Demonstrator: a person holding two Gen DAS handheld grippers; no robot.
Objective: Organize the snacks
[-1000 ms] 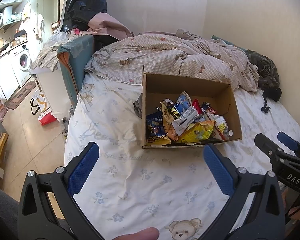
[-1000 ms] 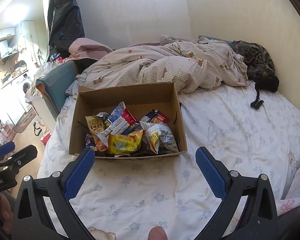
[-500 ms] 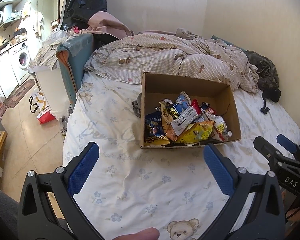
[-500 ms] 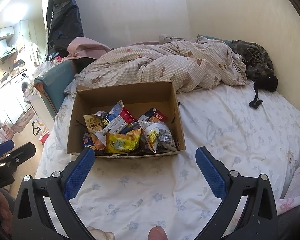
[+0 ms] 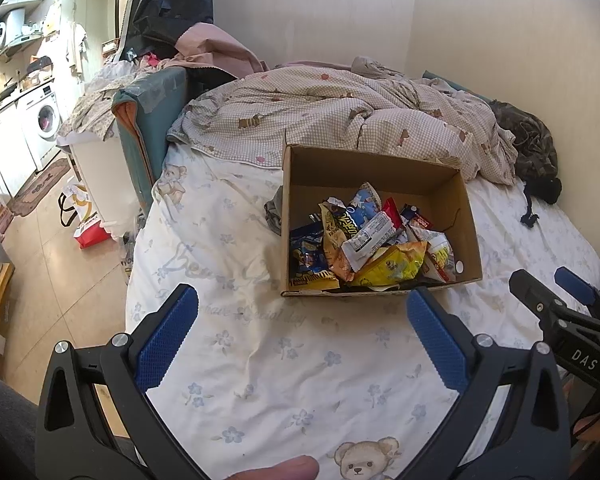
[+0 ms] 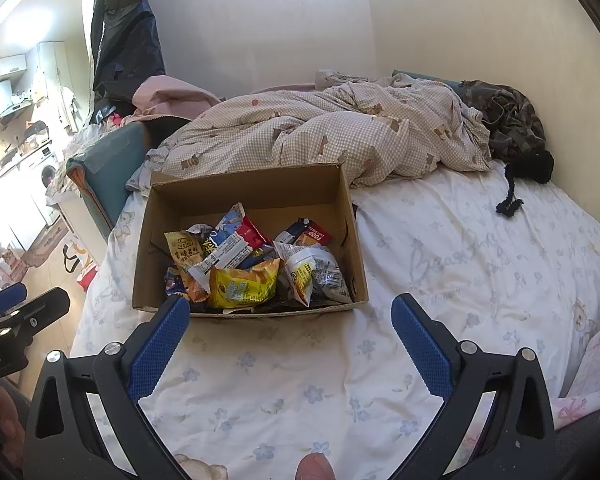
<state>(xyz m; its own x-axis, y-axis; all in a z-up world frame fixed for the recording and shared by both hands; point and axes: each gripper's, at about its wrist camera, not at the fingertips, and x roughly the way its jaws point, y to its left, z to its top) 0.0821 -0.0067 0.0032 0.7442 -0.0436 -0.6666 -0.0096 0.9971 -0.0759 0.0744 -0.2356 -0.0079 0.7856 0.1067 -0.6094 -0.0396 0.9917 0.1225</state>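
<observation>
An open cardboard box (image 5: pixel 470 216) (image 6: pixel 346 216) sits on the bed and holds a heap of snack packets. On top lie a yellow bag (image 5: pixel 392 266) (image 6: pixel 244 284), a white-and-red wrapper (image 5: pixel 370 234) (image 6: pixel 228 246) and a white tub (image 6: pixel 302 264). My left gripper (image 5: pixel 302 316) is open and empty, hovering over the sheet just short of the box's near wall. My right gripper (image 6: pixel 290 320) is open and empty, also just short of the near wall. The right gripper shows at the right edge of the left wrist view (image 5: pixel 556 292).
A white floral bed sheet (image 5: pixel 260 344) (image 6: pixel 460 264) covers the mattress. A crumpled checked duvet (image 5: pixel 340 120) (image 6: pixel 340 132) lies behind the box. Dark clothing (image 6: pixel 504 120) sits at the far right by the wall. The bed's left edge drops to a tiled floor (image 5: pixel 60 264).
Both grippers have drifted slightly; the box sits a little lower and nearer in both views. Jaws stay open.
</observation>
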